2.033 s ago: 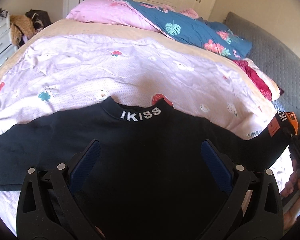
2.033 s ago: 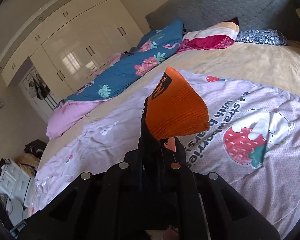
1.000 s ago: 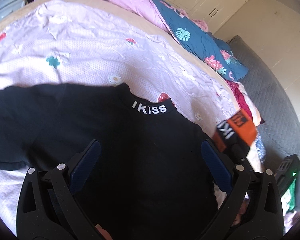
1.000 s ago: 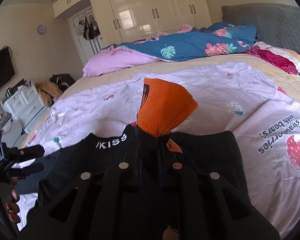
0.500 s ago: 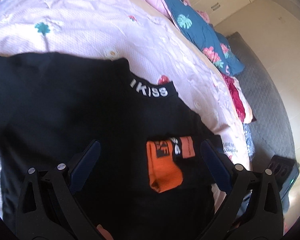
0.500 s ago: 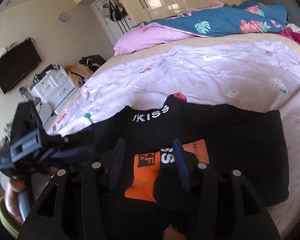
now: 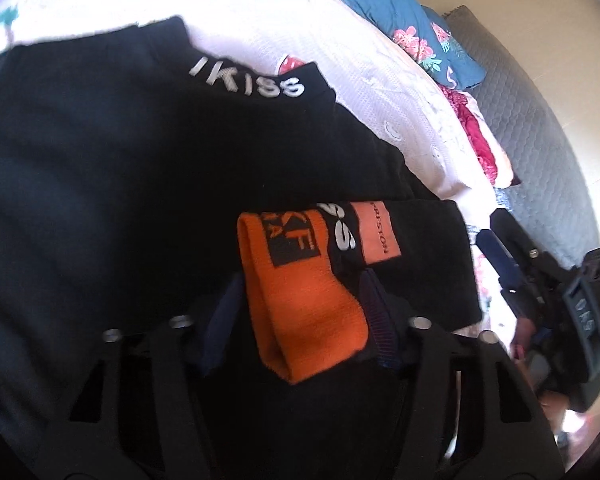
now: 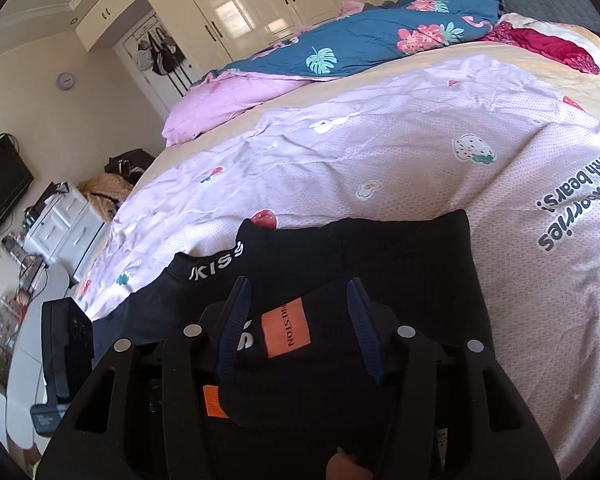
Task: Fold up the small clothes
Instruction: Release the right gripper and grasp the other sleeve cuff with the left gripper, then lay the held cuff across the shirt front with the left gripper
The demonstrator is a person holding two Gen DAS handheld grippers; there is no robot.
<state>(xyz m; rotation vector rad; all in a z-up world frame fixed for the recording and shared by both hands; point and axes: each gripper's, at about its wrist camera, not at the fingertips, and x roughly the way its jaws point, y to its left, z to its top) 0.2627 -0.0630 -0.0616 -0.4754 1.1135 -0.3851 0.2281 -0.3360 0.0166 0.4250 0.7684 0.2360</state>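
A black top with white "IKISS" lettering on its collar lies on the bed; it also shows in the right wrist view. Its right sleeve is folded in over the body, ending in an orange cuff. My left gripper has its jaws narrowed around that cuff, one blue pad on each side. My right gripper is open over the folded sleeve, whose orange label lies between its fingers. It also shows at the right edge of the left wrist view.
The bed has a lilac strawberry-print cover with a blue floral quilt and a pink blanket at its far side. White drawers and wardrobes stand beyond. A grey headboard is at the right.
My right gripper carried the orange-cuffed sleeve over the top's body, laid it down and opened. My left gripper moved in over the cuff and narrowed around it.
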